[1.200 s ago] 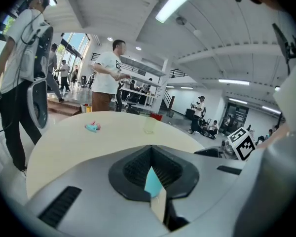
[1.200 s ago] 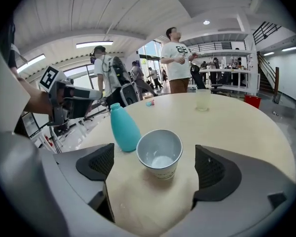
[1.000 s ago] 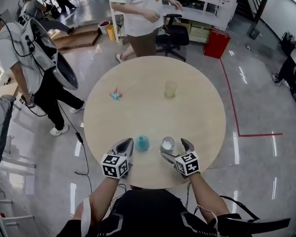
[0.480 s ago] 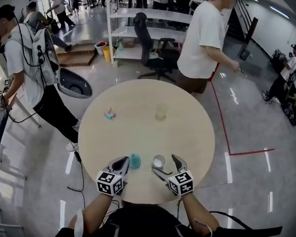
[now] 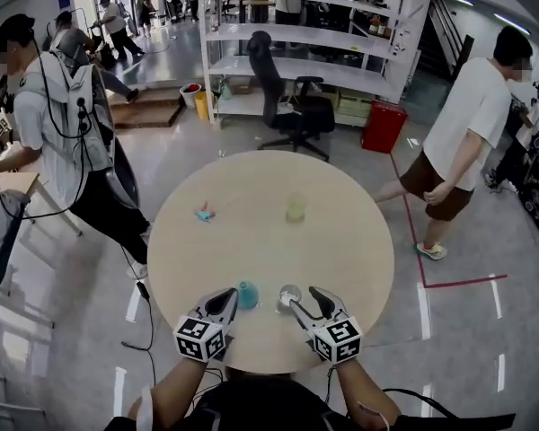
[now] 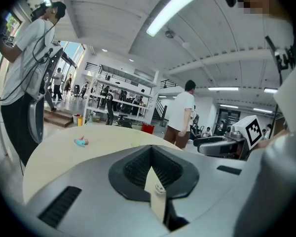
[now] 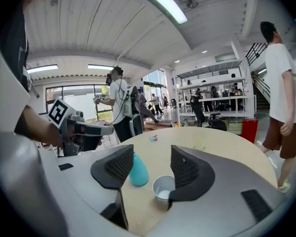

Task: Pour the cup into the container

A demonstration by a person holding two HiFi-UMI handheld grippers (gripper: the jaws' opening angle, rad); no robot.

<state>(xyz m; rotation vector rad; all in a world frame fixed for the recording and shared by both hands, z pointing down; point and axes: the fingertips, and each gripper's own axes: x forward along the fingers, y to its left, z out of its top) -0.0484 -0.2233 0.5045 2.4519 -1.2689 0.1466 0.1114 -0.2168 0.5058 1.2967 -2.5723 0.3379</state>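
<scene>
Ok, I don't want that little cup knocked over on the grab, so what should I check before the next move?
1. Right gripper ready to grip: ok. Its jaws stand apart, though they have just been closing, and the pads press on nothing.
2. Small white cup upright on the table: ok. It shows low in the gap between the jaws, near one pad, not gripped.
3. Teal object apart from the cup: ok, but close beside it.
4. Left gripper out of the way: ok. It is shut and empty.
5. Translucent yellowish cup upright farther across the table: ok.
6. Amount in the white cup: cannot tell; something white lies at the bottom.
</scene>
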